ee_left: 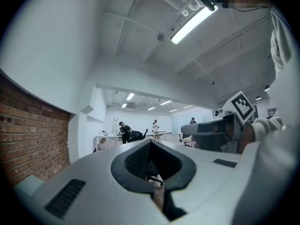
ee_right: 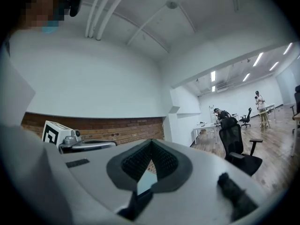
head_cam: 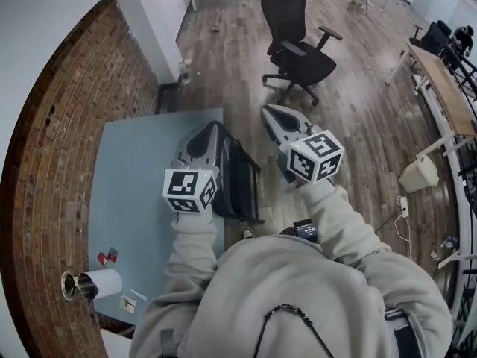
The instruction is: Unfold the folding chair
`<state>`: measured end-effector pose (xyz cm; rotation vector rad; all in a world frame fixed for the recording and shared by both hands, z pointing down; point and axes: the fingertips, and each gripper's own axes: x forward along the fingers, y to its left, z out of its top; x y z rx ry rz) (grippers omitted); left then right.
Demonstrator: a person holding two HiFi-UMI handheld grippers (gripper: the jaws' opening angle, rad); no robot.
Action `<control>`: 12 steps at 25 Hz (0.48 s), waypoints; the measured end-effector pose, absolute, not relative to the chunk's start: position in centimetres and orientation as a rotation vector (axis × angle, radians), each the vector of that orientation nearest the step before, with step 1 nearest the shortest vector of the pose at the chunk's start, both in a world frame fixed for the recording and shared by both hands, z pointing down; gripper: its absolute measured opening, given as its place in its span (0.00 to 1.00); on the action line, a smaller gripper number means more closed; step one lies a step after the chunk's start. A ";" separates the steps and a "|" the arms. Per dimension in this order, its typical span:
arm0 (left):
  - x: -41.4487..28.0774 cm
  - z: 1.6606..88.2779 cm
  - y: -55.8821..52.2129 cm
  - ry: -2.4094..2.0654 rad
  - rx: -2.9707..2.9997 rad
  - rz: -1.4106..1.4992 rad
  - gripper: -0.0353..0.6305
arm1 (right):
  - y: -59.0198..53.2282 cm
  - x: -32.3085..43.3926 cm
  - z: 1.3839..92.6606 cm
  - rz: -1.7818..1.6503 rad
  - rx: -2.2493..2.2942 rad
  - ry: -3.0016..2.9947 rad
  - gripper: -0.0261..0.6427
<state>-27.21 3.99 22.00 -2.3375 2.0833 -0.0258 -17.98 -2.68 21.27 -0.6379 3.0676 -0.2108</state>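
Observation:
The folded black folding chair stands on the wooden floor against the right edge of a pale blue table, low between my two arms. My left gripper is held level above the table's right edge, just left of the chair, jaws shut and empty. My right gripper is level to the right of the chair, above the floor, also shut with nothing in it. In the left gripper view its jaws meet at the tip and the right gripper shows alongside. In the right gripper view the jaws are closed too.
A black office chair stands on the floor ahead. A brick wall runs along the left. A paper roll and small items lie on the table's near corner. A long desk and a white bin are at the right.

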 end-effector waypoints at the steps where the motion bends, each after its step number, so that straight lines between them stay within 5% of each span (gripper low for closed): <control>1: -27.6 22.0 3.2 2.075 -2.347 -0.026 0.06 | -3.5 -18.4 21.3 -0.216 -0.649 3.067 0.05; 12: -28.3 21.5 -1.9 2.025 -2.394 -0.097 0.06 | -9.8 -19.4 20.2 -0.254 -0.704 3.037 0.05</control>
